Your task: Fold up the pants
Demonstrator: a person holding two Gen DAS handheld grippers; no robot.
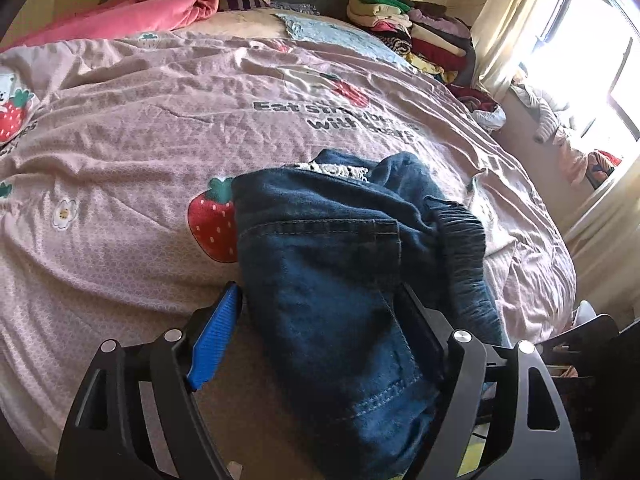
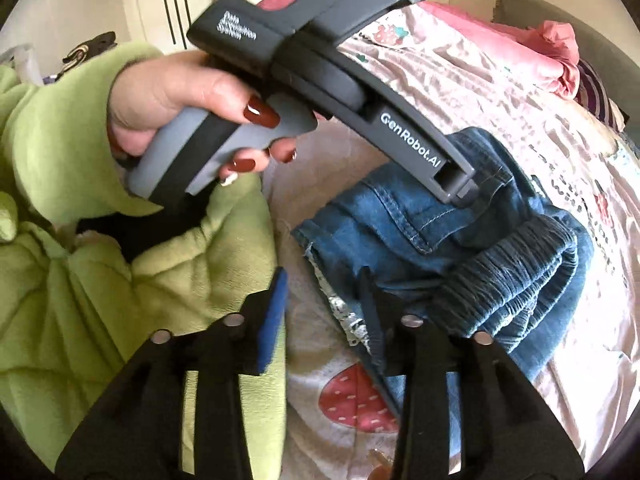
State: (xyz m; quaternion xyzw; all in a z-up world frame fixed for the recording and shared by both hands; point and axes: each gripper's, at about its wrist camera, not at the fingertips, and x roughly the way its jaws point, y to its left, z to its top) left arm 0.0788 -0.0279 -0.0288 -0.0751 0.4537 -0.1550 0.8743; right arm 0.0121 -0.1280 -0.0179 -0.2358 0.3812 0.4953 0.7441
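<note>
Blue jeans (image 1: 340, 264) sat bunched on the bed (image 1: 140, 140). Left gripper (image 1: 316, 308) and right gripper (image 2: 324, 284) both gaped apart over the jeans. Grabbing one layer might undo the fold.

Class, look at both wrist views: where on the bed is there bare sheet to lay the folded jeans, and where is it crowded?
Bare strawberry sheet stretches left of the jeans, between them and the pink duvet. More lies beyond the jeans, around the printed lettering. Crowded: the far right corner, with the stack of folded clothes, and the near edge, where both grippers work.
</note>
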